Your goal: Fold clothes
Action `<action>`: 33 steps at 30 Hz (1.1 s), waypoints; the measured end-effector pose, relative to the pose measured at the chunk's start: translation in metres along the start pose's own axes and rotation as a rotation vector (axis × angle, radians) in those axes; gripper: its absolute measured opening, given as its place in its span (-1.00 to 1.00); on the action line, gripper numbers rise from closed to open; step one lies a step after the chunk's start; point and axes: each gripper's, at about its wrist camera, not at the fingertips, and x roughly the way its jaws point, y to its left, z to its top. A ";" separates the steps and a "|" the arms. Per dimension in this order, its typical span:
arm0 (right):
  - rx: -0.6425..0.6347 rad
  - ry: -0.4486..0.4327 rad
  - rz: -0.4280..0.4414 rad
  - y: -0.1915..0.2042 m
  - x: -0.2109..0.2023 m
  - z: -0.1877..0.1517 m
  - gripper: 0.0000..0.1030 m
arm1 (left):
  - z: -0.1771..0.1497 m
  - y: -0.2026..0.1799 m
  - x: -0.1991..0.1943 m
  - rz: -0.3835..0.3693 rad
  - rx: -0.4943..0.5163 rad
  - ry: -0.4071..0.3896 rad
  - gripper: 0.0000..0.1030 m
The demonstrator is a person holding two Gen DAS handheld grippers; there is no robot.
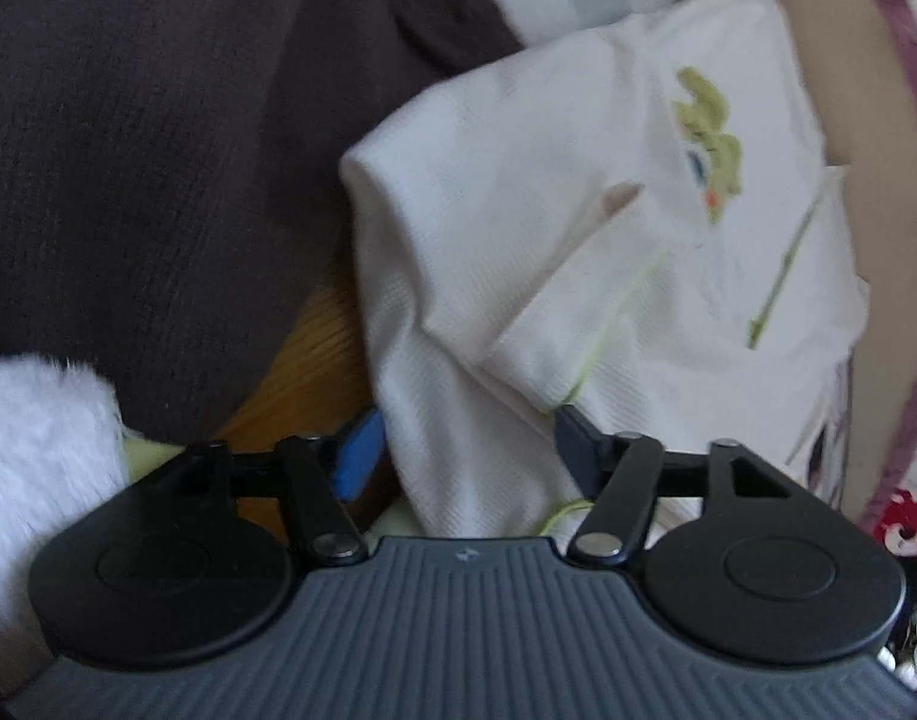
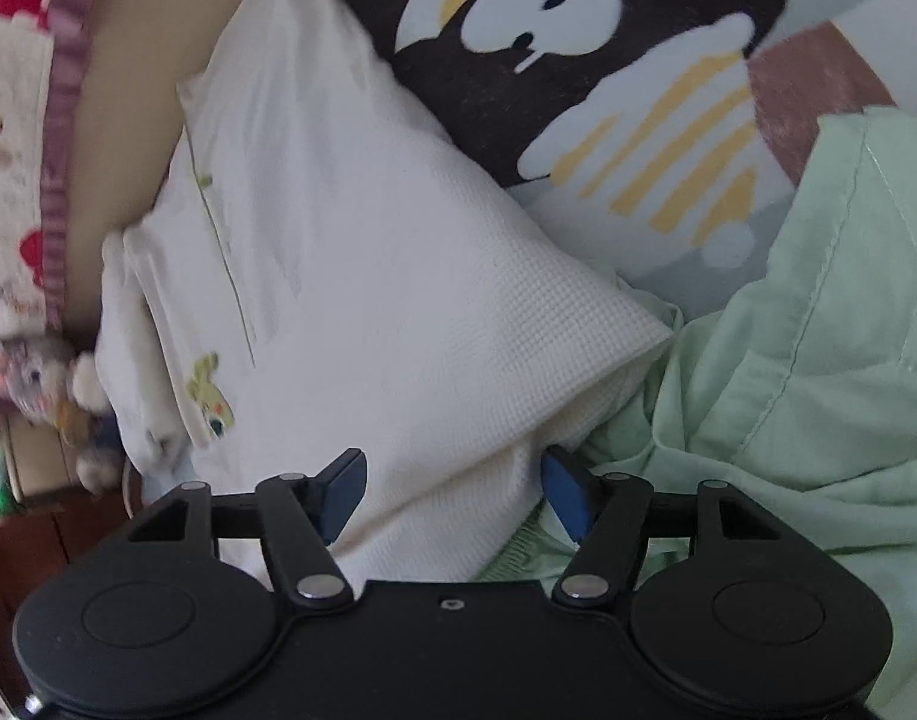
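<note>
A white waffle-knit garment with a green embroidered figure and green piping lies folded in the left wrist view. My left gripper stands open around its near edge, blue pads on either side of the cloth. In the right wrist view the same white garment lies across the middle. My right gripper stands open around its near corner. The cloth runs between both pairs of pads, with gaps showing beside them.
A dark brown cloth fills the left. A strip of wood surface shows below it. White fur sits at lower left. A pale green garment lies at right. A cartoon-print blanket lies behind. Plush toys sit at left.
</note>
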 end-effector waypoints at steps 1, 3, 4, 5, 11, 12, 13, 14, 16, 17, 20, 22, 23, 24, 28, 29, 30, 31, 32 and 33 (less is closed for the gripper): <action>0.006 0.000 -0.013 0.001 0.001 -0.001 0.36 | -0.001 0.001 0.002 0.003 -0.018 0.000 0.29; 0.013 -0.013 -0.019 0.002 0.000 -0.004 0.36 | -0.001 0.003 0.005 0.006 -0.052 -0.003 0.29; 0.020 -0.012 -0.020 0.000 0.002 -0.005 0.36 | -0.001 0.004 0.005 -0.011 -0.067 -0.016 0.30; 0.027 -0.008 -0.019 -0.002 0.004 -0.005 0.36 | 0.000 0.004 0.006 -0.028 -0.081 -0.029 0.30; 0.124 -0.028 0.032 -0.012 0.024 -0.015 0.36 | 0.003 0.016 -0.008 -0.262 -0.194 -0.107 0.38; 0.126 -0.045 0.051 -0.011 0.025 -0.015 0.38 | 0.003 0.016 -0.008 -0.249 -0.184 -0.097 0.41; 0.124 -0.062 0.073 -0.009 0.025 -0.015 0.40 | 0.002 0.017 -0.006 -0.238 -0.182 -0.080 0.41; 0.121 -0.078 0.095 -0.008 0.026 -0.014 0.40 | 0.001 0.019 -0.003 -0.228 -0.181 -0.063 0.41; 0.121 -0.101 0.142 -0.006 0.027 -0.014 0.39 | 0.002 0.019 0.003 -0.211 -0.177 -0.045 0.41; 0.125 -0.101 0.158 -0.005 0.028 -0.015 0.25 | 0.004 0.018 0.006 -0.204 -0.174 -0.041 0.41; 0.094 -0.094 0.156 0.001 0.031 -0.018 -0.42 | 0.008 0.015 0.016 -0.182 -0.167 -0.029 0.41; 0.058 -0.117 0.144 0.005 0.027 -0.019 -0.68 | 0.010 0.013 0.018 -0.182 -0.159 -0.038 0.44; 0.040 -0.132 0.144 0.008 0.025 -0.019 -0.72 | 0.011 0.012 0.018 -0.187 -0.153 -0.049 0.46; 0.022 -0.147 0.146 0.011 0.023 -0.019 -0.72 | 0.011 0.010 0.018 -0.195 -0.144 -0.060 0.44; -0.081 -0.187 0.127 0.027 0.017 -0.018 -0.73 | 0.009 -0.004 0.011 -0.239 -0.018 -0.127 -0.76; -0.106 -0.190 0.122 0.031 0.017 -0.017 -0.73 | 0.007 -0.008 0.007 -0.235 0.027 -0.150 -0.76; -0.117 -0.191 0.123 0.033 0.018 -0.016 -0.73 | 0.005 -0.013 0.003 -0.230 0.069 -0.172 -0.76; -0.115 -0.179 0.130 0.032 0.018 -0.015 -0.65 | 0.003 -0.016 0.001 -0.217 0.096 -0.195 -0.76; -0.104 -0.165 0.125 0.029 0.020 -0.013 -0.61 | 0.002 -0.018 0.000 -0.209 0.117 -0.212 -0.75; -0.091 -0.152 0.118 0.026 0.023 -0.012 -0.56 | 0.004 -0.018 0.003 -0.217 0.110 -0.205 -0.74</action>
